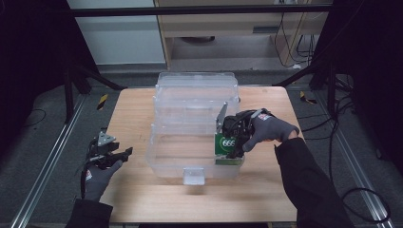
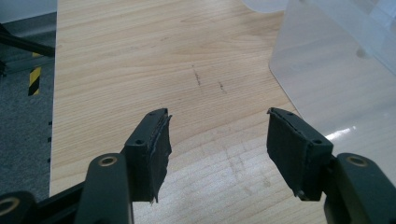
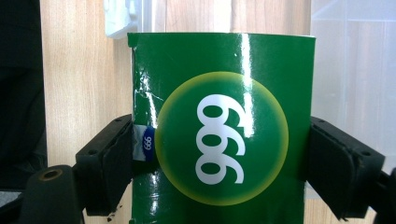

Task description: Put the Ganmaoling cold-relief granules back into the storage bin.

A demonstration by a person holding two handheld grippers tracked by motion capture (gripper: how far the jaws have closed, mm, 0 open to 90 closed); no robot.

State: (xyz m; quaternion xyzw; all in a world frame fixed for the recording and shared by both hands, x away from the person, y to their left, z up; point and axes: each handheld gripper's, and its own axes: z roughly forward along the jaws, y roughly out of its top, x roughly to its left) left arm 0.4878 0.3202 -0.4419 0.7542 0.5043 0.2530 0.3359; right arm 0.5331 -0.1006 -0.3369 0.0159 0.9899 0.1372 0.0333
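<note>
Gripping the green box (image 3: 223, 126) from both sides, the right gripper (image 1: 236, 142) has its two black jaws pressed flat against the carton's edges, and in the right gripper view you can read the white "999" inside a yellow-rimmed circle on the glossy face, with a small blue-and-white label tucked right by one pad. There's a little tear in the cardboard along that same edge. From the high view, the green box (image 1: 225, 145) sits low at the near right corner of the clear plastic bin (image 1: 190, 121), inside its walls, with the right hand (image 1: 268, 128) in a grey glove reaching in over the rim from the right. The bin stands in the middle of the wooden table (image 1: 142, 194), its white latch (image 1: 194, 175) facing the person, and a see-through lid stands up behind it. Over on the other side, the left gripper (image 1: 124, 154) is spread wide and holding nothing, hovering over the table's left part, well apart from the bin. The left gripper view confirms it: both pads apart, bare wood grain between them, and the clear wall of the bin (image 2: 336, 74) off to one side. The left hand (image 1: 97, 178) wears a grey glove as well.
</note>
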